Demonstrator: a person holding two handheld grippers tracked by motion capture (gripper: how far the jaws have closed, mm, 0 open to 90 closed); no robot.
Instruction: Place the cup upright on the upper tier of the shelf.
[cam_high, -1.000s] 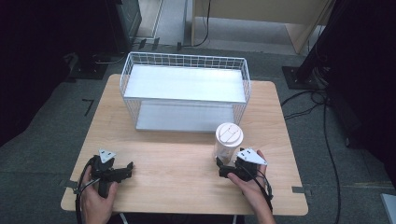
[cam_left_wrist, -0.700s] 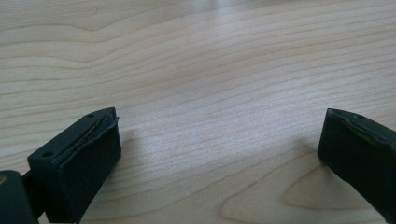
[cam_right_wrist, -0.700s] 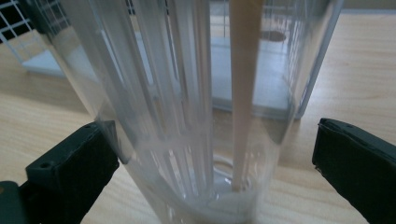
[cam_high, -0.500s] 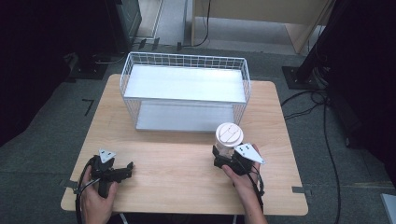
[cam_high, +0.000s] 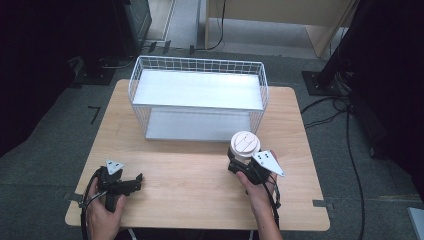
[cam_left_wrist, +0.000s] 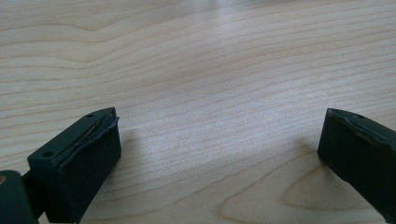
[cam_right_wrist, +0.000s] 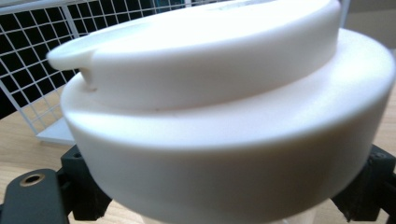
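Jaws of the right gripper (cam_high: 239, 165) clamp the lidded cup (cam_right_wrist: 224, 107); left gripper (cam_left_wrist: 219, 154) gapes over bare table (cam_left_wrist: 210, 70).

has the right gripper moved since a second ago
Yes. The right gripper has slid left and forward toward the wire basket, closing around the lidded cup.

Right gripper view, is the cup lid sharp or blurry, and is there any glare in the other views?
Right gripper view: the white lid sits so close that it is soft, its top washed out by bright light. Left gripper view: the wooden table has a pale sheen and the jaws cast soft shadows. High view: the table is evenly lit, its surroundings dark.
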